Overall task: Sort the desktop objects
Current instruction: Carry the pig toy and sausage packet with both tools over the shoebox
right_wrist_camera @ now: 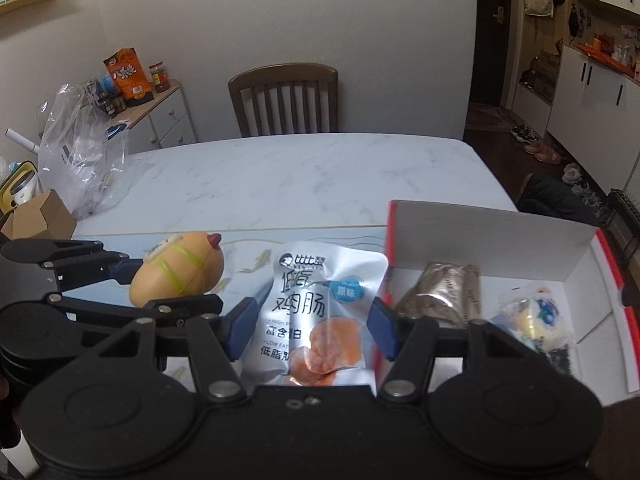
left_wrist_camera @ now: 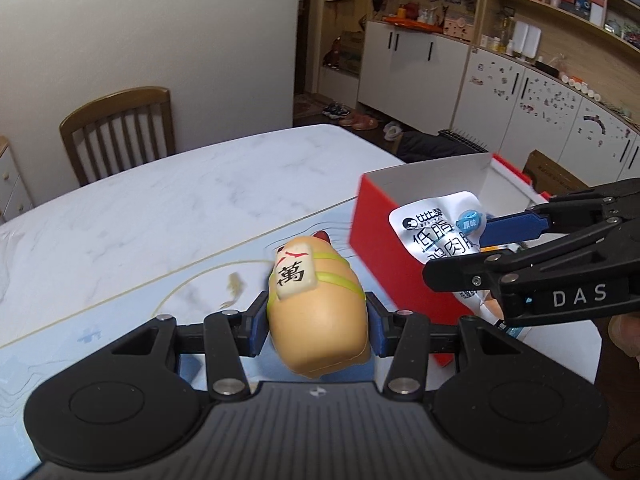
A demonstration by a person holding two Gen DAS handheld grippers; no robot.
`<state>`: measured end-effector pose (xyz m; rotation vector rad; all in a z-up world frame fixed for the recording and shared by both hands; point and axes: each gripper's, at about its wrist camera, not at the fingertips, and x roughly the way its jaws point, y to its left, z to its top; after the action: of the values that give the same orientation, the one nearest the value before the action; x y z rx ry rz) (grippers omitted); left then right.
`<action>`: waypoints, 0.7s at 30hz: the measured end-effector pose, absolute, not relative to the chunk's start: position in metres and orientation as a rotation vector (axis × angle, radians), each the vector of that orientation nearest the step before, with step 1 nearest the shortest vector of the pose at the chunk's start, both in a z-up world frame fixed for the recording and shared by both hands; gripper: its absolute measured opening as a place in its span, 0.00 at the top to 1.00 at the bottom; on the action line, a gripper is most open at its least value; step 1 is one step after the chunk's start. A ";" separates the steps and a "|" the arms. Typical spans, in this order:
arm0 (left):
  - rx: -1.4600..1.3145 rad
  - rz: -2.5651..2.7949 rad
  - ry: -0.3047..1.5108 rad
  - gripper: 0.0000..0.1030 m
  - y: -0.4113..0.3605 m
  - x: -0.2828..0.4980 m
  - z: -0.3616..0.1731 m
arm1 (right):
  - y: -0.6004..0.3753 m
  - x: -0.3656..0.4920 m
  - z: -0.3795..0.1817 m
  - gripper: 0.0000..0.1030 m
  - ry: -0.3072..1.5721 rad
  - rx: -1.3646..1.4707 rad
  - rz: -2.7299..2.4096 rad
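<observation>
My left gripper (left_wrist_camera: 318, 322) is shut on a tan egg-shaped toy (left_wrist_camera: 316, 304) with a mahjong tile strapped on by yellow bands, held above the blue mat (left_wrist_camera: 120, 312). The same toy (right_wrist_camera: 178, 270) appears at the left of the right wrist view, in the left gripper (right_wrist_camera: 168, 284). My right gripper (right_wrist_camera: 312, 326) is shut on a white snack pouch (right_wrist_camera: 320, 308) with an orange picture, held up just left of the red box (right_wrist_camera: 596, 268). In the left wrist view the pouch (left_wrist_camera: 436, 232) hangs over the box (left_wrist_camera: 372, 216), gripped by the right gripper (left_wrist_camera: 490, 240).
Inside the white-lined red box lie a brown foil packet (right_wrist_camera: 440, 292) and a clear-wrapped colourful item (right_wrist_camera: 532, 316). A marble table (right_wrist_camera: 304, 176) stretches beyond the mat. A wooden chair (right_wrist_camera: 284, 100) stands at its far side. A plastic bag (right_wrist_camera: 80, 152) and cardboard box (right_wrist_camera: 36, 216) sit at the left.
</observation>
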<state>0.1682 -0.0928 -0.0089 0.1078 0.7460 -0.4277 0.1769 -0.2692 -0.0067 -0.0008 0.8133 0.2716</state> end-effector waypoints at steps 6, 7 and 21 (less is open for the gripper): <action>0.127 -0.450 0.729 0.54 -0.135 0.166 -0.003 | -0.309 0.171 -0.001 0.42 0.795 0.007 0.248; 0.131 -0.454 0.724 0.54 -0.142 0.166 -0.002 | -0.316 0.170 -0.001 0.42 0.793 0.009 0.244; 0.181 -0.499 0.706 0.54 -0.238 0.180 0.002 | -0.412 0.170 -0.004 0.42 0.778 0.025 0.177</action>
<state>0.1797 -0.2381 0.0021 0.1809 0.7060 -0.4987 0.1703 -0.4120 -0.0045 0.0254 0.7781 0.1774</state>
